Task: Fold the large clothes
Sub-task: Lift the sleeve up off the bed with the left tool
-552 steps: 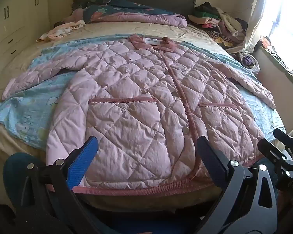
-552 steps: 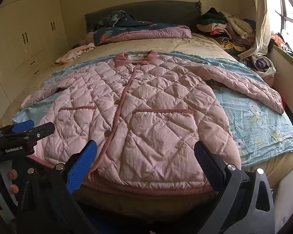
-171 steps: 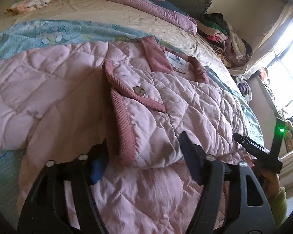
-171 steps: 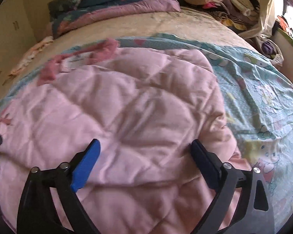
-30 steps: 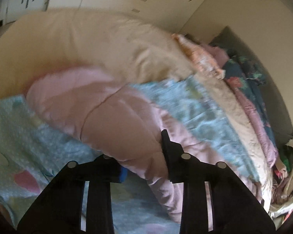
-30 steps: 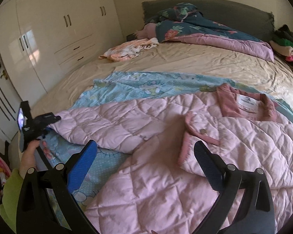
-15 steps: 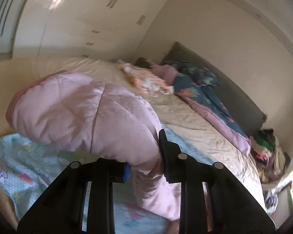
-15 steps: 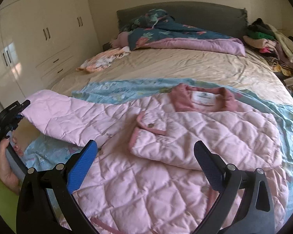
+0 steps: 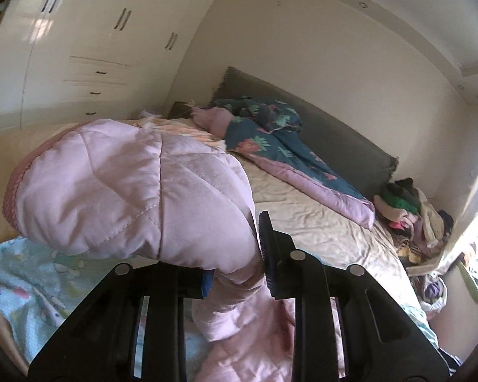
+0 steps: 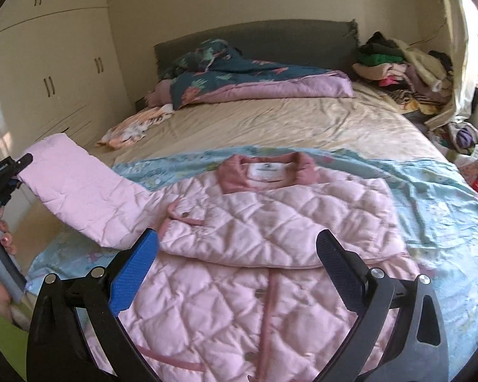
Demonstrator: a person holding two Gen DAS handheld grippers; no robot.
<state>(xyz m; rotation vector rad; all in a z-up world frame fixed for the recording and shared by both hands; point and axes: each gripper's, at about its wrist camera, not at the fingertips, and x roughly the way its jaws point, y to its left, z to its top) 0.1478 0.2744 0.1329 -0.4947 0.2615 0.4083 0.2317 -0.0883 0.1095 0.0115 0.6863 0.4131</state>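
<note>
On the bed (image 10: pixel 271 127) the pink quilted jacket (image 10: pixel 271 238) lies partly folded; its sleeve (image 9: pixel 127 191) is raised clear, pinched between the left gripper (image 9: pixel 235 273) fingers; the right gripper (image 10: pixel 235 270) hovers spread, empty, above the jacket.

Bare sheet (image 10: pixel 271 121) lies open between jacket (image 10: pixel 271 238) and quilt (image 10: pixel 255 86).

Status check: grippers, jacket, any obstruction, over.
Left gripper shut on sleeve, lifted. Right gripper open above pink quilted jacket. No obstruction seen.
</note>
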